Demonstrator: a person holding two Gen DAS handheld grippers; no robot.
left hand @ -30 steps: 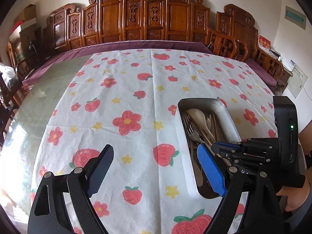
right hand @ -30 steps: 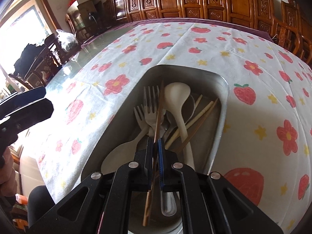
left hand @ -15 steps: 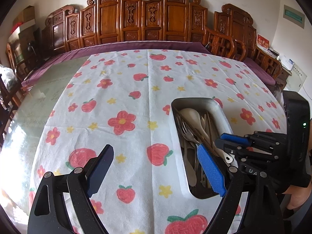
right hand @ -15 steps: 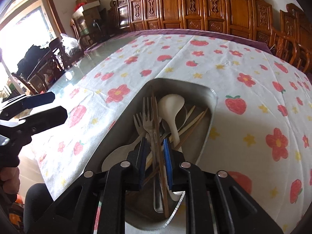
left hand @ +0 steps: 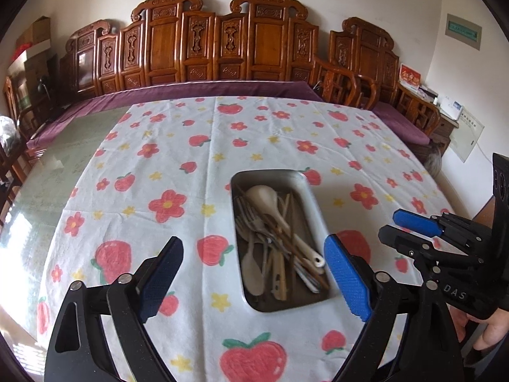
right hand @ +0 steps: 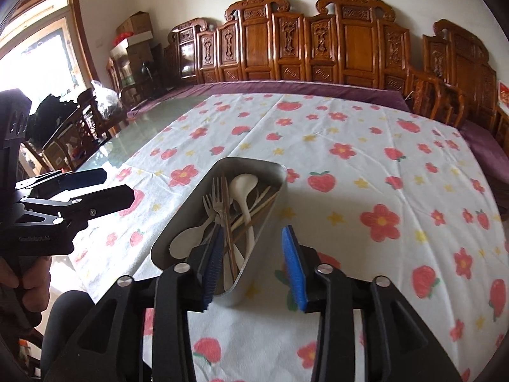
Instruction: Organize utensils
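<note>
A metal tray (left hand: 313, 197) lies on the tablecloth holding forks (left hand: 251, 219), white spoons (left hand: 264, 195) and brown chopsticks (left hand: 288, 245) in a loose pile. My left gripper (left hand: 251, 245) hovers above and short of the tray, its jaws wide and still opening, nothing between them. My right gripper (right hand: 253, 232) hangs above the tray's (right hand: 270, 219) near end with its jaws opening and no utensil between its pads; a dark chopstick (right hand: 227, 222) lies in the tray below. From the left wrist view the right gripper (left hand: 390, 222) sits to the tray's right.
A white cloth (left hand: 178, 146) with strawberries and flowers covers most of a glass-topped table (right hand: 149, 124). A carved wooden bench (left hand: 203, 47) with a purple cushion runs along the far side. Chairs and bags (right hand: 105, 102) crowd the left. A hand (left hand: 490, 331) holds each gripper.
My right gripper let go of the dark chopstick, which now lies in the tray, and drew back and up with its jaws spreading. My left gripper also pulled back, so the tray looks farther away.
</note>
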